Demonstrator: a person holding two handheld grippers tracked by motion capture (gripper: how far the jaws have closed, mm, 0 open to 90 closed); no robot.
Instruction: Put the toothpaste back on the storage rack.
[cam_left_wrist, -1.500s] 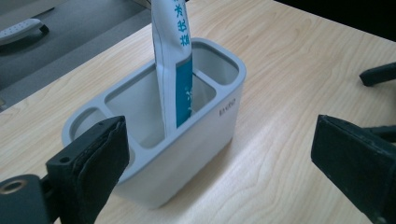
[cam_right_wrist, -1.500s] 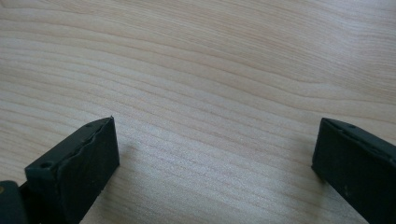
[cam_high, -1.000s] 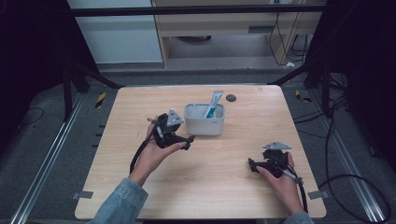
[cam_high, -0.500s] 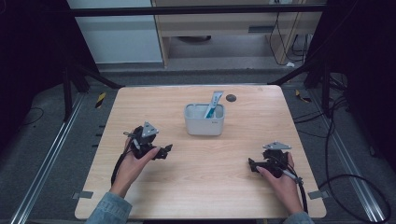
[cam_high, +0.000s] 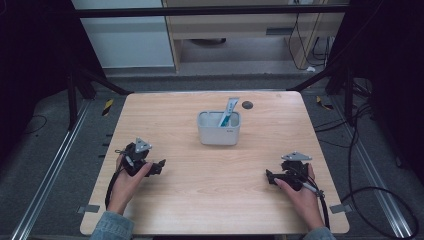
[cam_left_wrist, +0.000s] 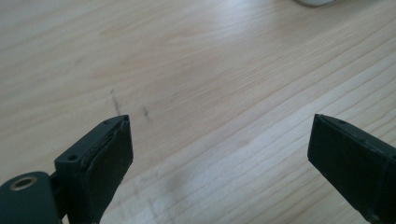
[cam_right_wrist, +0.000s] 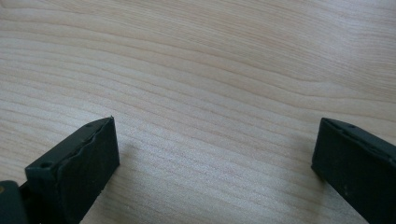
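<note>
Writing: small mark on the front of the white container (cam_high: 219, 130), too small to read; blue-and-white tube (cam_high: 228, 112) printed, illegible
Container: centre-far on the table, tube leaning out of it toward the far right; well apart from both grippers
Surface: pale wood-grain table (cam_high: 200, 200); dark round spot (cam_high: 247, 105) near the far edge
Room: grey floor; black frame legs; cables at right
Left gripper (cam_high: 160, 165): near left, jaws wide apart, empty, low over bare wood
Right gripper (cam_high: 269, 176): near right, jaws wide apart, empty

Black left gripper (cam_high: 161, 165); grey bin (cam_high: 219, 128); pale wood-grain table (cam_high: 210, 200).
</note>
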